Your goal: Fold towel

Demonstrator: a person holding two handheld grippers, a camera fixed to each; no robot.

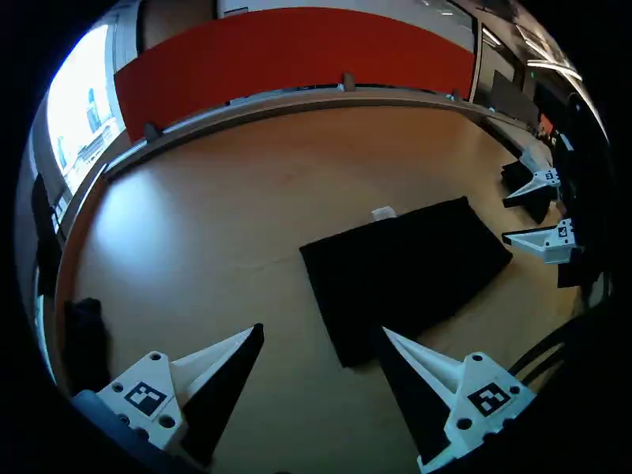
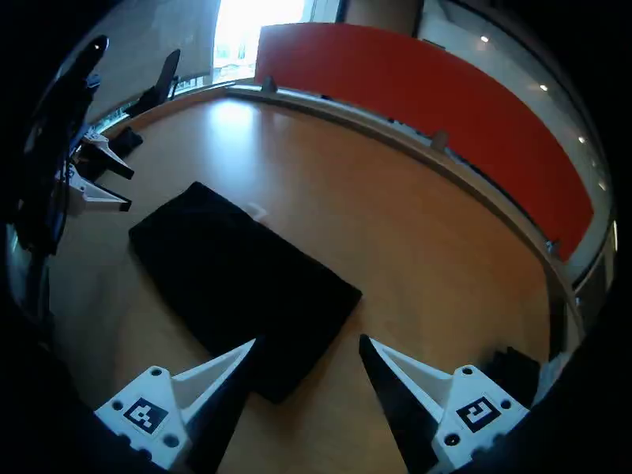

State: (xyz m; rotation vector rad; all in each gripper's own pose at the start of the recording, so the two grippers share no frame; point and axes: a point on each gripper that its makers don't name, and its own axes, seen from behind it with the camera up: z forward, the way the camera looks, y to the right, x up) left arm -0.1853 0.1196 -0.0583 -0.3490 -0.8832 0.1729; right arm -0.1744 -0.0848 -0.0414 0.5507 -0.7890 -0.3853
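On the table [image 1: 237, 197], the towel [image 1: 403, 268] lies flat as a dark rectangle, roughly mid-surface, with a small white tag [image 1: 383, 212] at its far long edge. The left gripper [image 1: 322, 328] hovers over one short end with its fingers spread, nothing between them and no contact with the cloth. The right gripper [image 2: 308, 340] is the same at the opposite end: fingers apart, empty, and the nearest towel [image 2: 237, 284] corner sits just ahead of its tips. From the right gripper view, the left gripper [image 2: 130, 191] is beyond the far end, also spread; from the left gripper view, the right gripper [image 1: 505, 219] is just past the towel's other end. My read is that this is the approach stage, pre-grasp, with no fold underway. I can't tell whether the cloth is already doubled, because the layers aren't resolvable. The next move probably needs one gripper to drop onto a corner at its end and pinch only the top layer without bunching. It would then carry that edge over to meet the other end, square to the sides. The surface is smooth, glossy wood, so the cloth may slide when dragged. A red partition [image 1: 300, 55] runs along the far side of the table, with a bright window [image 1: 79, 118] beside it. There is a dark item [image 1: 83, 340] at the table edge that I can't identify.
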